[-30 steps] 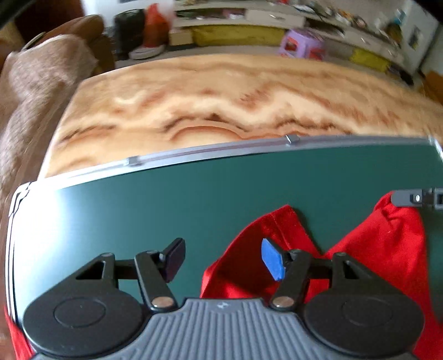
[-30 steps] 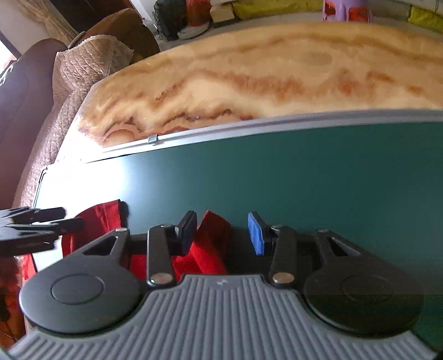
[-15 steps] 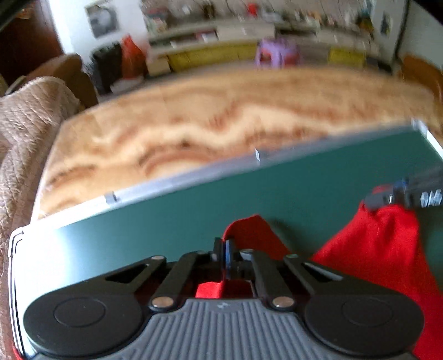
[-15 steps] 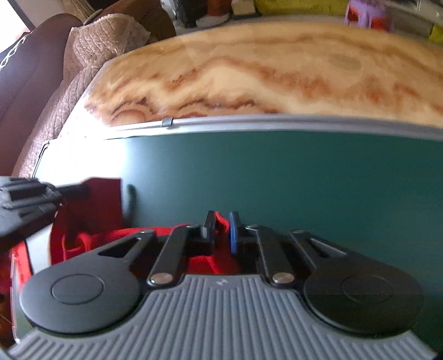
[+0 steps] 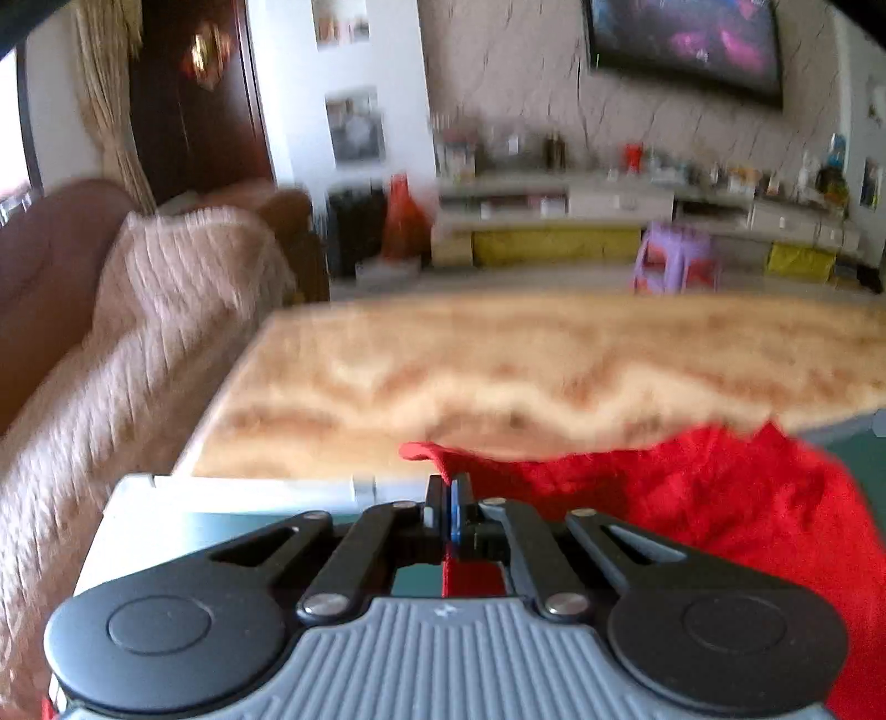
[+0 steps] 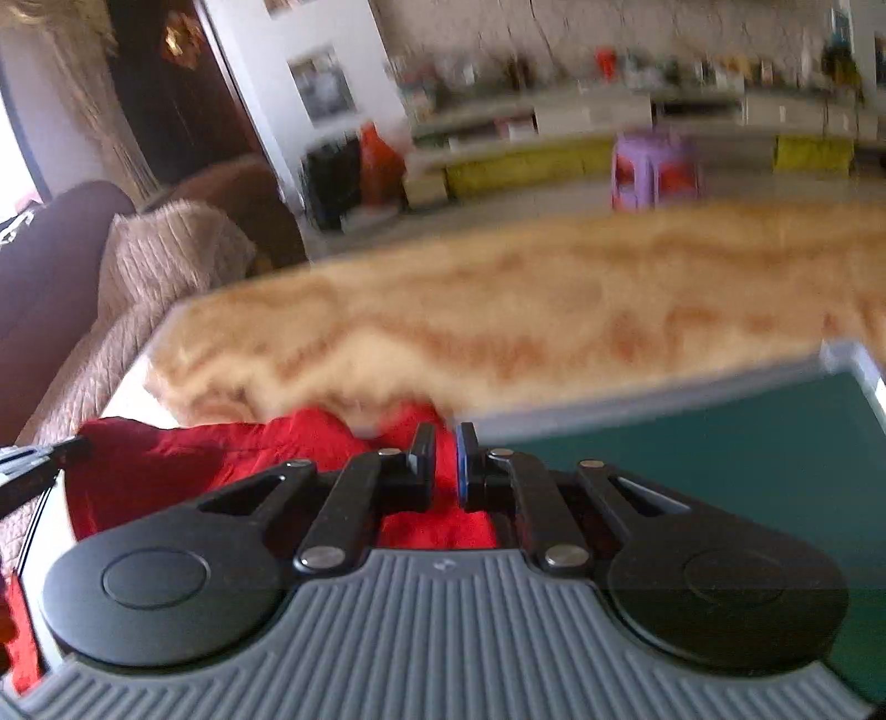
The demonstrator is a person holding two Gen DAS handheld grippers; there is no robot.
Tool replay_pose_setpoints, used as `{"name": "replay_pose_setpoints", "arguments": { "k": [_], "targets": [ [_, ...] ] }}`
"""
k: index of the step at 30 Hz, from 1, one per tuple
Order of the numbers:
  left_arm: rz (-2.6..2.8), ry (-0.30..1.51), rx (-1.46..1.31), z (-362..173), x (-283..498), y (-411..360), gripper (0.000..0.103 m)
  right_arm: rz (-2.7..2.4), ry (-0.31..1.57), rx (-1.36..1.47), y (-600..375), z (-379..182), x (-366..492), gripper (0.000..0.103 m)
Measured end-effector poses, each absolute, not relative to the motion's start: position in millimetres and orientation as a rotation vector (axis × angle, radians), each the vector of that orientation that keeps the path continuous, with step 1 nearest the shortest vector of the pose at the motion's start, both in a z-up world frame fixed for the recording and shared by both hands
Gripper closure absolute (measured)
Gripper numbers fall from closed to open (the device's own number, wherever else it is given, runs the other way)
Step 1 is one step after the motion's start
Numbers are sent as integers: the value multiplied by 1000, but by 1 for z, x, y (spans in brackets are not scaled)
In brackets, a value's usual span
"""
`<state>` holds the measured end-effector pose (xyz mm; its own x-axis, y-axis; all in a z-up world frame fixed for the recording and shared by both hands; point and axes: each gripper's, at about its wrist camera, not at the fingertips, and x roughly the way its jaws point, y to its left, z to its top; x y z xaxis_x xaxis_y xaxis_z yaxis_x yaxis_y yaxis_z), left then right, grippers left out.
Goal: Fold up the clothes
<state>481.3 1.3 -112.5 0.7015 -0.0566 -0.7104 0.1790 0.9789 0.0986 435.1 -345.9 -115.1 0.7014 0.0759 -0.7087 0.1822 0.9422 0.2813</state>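
Left tool (image 5: 447, 501): jaws closed flat on a thin edge of the red cloth (image 5: 692, 498), which hangs to its right, lifted above the green mat (image 5: 183, 531). Right tool (image 6: 446, 459): jaws nearly closed, pinching a thicker fold of the cloth (image 6: 183, 465), which spreads to its left. The mat (image 6: 747, 459) lies on the marbled counter (image 6: 526, 310). Both views are blurred.

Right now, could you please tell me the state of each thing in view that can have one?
left gripper: shut on the red garment's edge.
right gripper: shut on a fold of the same cloth.
red garment: bunched, pinched at two spots, partly raised off the green mat.
television: on, picture blurred.
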Motion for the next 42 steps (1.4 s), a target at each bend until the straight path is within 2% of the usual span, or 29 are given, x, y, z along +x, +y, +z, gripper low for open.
{"name": "replay_pose_setpoints", "arguments": {
  "k": [1, 5, 8, 9, 16, 18, 20, 21, 22, 23, 24, 31, 33, 34, 35, 38, 42],
  "targets": [
    [-123, 804, 159, -119, 483, 3, 101, -70, 798, 358, -348, -119, 436, 91],
    [-137, 836, 142, -134, 486, 10, 98, -83, 811, 391, -354, -129, 444, 76],
    [-135, 836, 118, -137, 483, 16, 98, -80, 835, 363, -348, -137, 454, 56],
    [-138, 828, 101, -136, 480, 17, 98, -74, 845, 363, -346, -139, 460, 55],
    [-226, 820, 92, -134, 427, 17, 88, -74, 854, 447, -342, -159, 483, 55],
    [-215, 837, 86, -137, 432, 18, 88, -65, 859, 451, -340, -165, 490, 55],
    [-201, 860, 38, -140, 445, 23, 78, -44, 848, 409, -333, -167, 493, 55],
    [-192, 861, 23, -142, 453, 26, 78, -41, 849, 377, -330, -167, 493, 57],
    [-185, 862, 14, -143, 461, 27, 76, -44, 849, 353, -328, -167, 493, 65],
    [-180, 861, 16, -144, 466, 28, 76, -46, 850, 329, -326, -167, 493, 94],
    [-177, 860, 18, -145, 470, 28, 76, -49, 850, 305, -324, -168, 492, 98],
    [-98, 824, 93, -152, 485, 21, 77, -185, 711, 300, -340, -157, 471, 98],
    [-60, 822, 100, -154, 488, 23, 77, -231, 707, 319, -345, -160, 467, 94],
    [-46, 826, 99, -155, 489, 26, 77, -252, 717, 330, -348, -162, 466, 89],
    [-38, 837, 91, -156, 488, 29, 77, -271, 741, 342, -351, -165, 466, 75],
    [-26, 840, 87, -156, 476, 39, 77, -311, 750, 359, -359, -167, 458, 64],
    [-121, 820, 89, -145, 434, 47, 77, -230, 688, 385, -367, -160, 425, 63]
  ]
}}
